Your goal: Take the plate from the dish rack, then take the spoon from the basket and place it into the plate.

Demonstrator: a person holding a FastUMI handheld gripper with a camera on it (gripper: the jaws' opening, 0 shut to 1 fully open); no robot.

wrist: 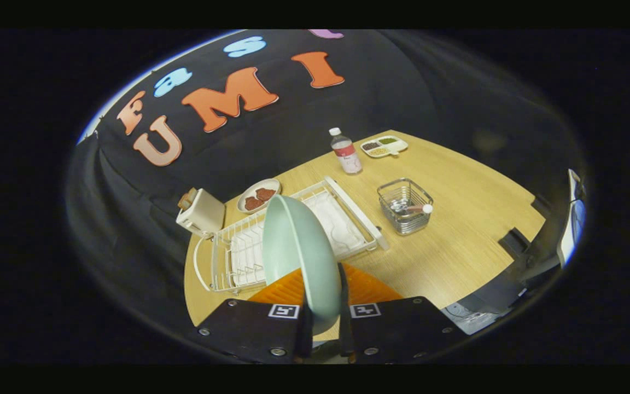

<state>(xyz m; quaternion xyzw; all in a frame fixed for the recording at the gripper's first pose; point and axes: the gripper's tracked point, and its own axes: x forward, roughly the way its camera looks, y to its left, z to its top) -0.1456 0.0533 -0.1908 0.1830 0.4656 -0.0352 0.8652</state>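
The gripper (323,323) sits at the bottom centre of the frame, its two fingers (343,306) reaching forward and up from the lower edge. They stand close together, almost parallel, clamped on the rim of the pale green plate (298,251), which rises edge-on from between them toward the middle of the frame. The two blocks that carry the fingers spread to lower left and lower right, each bearing a square marker.
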